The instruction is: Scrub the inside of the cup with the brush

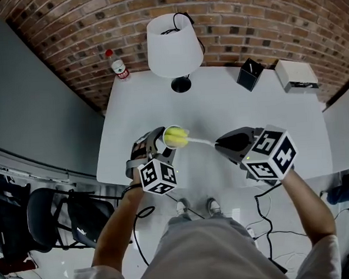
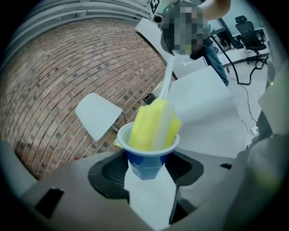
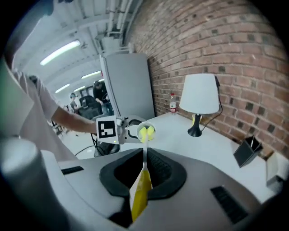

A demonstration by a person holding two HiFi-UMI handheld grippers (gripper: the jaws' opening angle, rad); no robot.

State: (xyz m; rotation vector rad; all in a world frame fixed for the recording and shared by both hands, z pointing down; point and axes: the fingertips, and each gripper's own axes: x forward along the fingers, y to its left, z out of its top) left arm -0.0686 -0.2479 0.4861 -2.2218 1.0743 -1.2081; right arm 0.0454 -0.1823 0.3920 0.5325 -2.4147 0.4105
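Blue with a white rim, the cup is pinched by its lower body between the pads of the left tongs, mouth tipped toward the right tongs. Those are pressed onto the yellow grip end of the brush, whose thin white shaft runs across the gap between the hands to the yellow sponge head, which fills the cup and stands above its rim. Under both lies the white desk. Beyond the tongs stand a white-shaded lamp, a red-capped bottle, a black box and a white box, all before a brick wall.
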